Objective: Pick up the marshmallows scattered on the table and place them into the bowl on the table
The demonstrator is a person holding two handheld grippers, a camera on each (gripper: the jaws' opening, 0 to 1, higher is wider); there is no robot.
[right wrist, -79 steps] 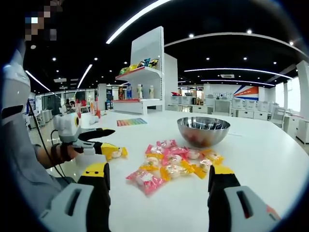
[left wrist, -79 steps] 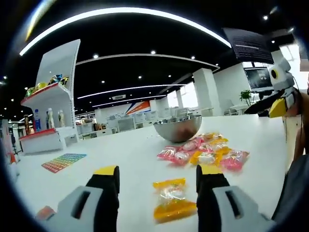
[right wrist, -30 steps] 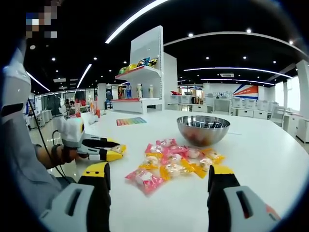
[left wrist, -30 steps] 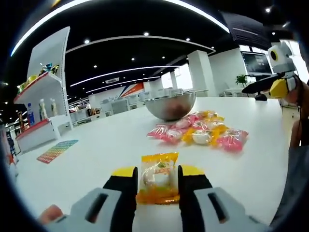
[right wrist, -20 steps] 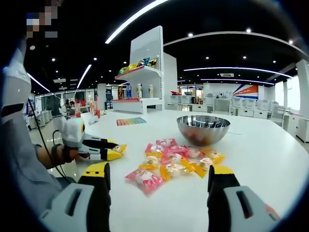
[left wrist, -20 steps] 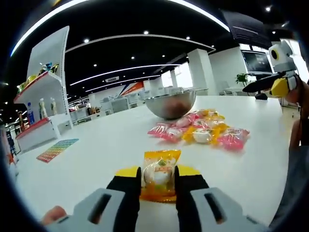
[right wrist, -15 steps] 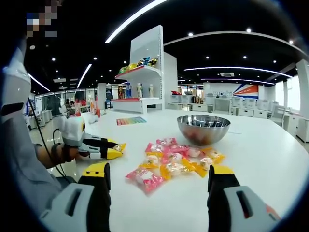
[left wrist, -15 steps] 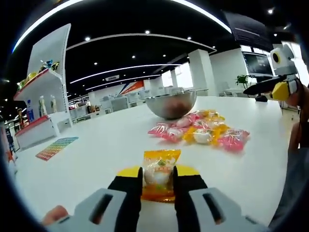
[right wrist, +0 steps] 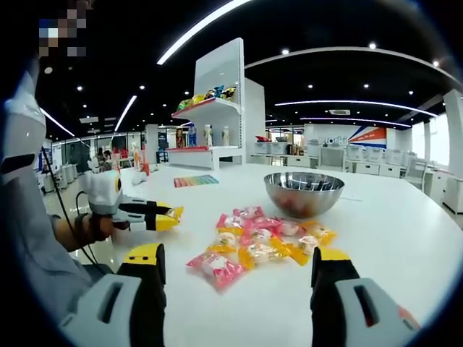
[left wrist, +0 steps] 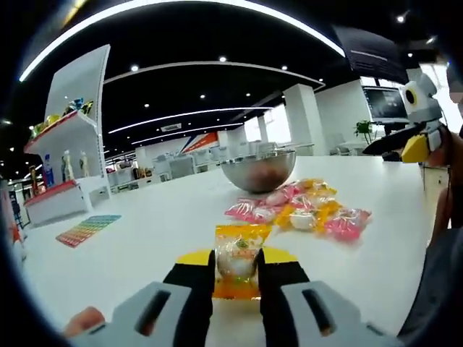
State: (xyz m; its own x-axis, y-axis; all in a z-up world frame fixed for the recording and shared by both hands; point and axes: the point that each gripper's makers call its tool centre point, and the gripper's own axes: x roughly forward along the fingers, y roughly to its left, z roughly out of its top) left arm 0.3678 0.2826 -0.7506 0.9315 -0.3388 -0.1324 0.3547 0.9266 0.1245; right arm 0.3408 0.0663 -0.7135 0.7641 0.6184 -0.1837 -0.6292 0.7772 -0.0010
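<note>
The white table (right wrist: 405, 231) is carrying the steel bowl (right wrist: 304, 194) with the marshmallow pile (right wrist: 264, 238) just before it. The right gripper (right wrist: 235, 271) is hanging wide open. The left gripper (left wrist: 235, 262), since closed, is now lifting an orange marshmallow packet (left wrist: 237, 262) clear of the table.

The left gripper (left wrist: 236, 264) has two black jaws capped with yellow tips, each rising from a pale grey moulded housing with a slotted opening; seen from the right gripper view it has a white body, and a thin dark cable (right wrist: 64, 210) trails from it past the person's grey sleeve (right wrist: 32, 238). The right gripper (right wrist: 236, 269) is built the same way: black jaws, yellow tips, grey slotted housings.
</note>
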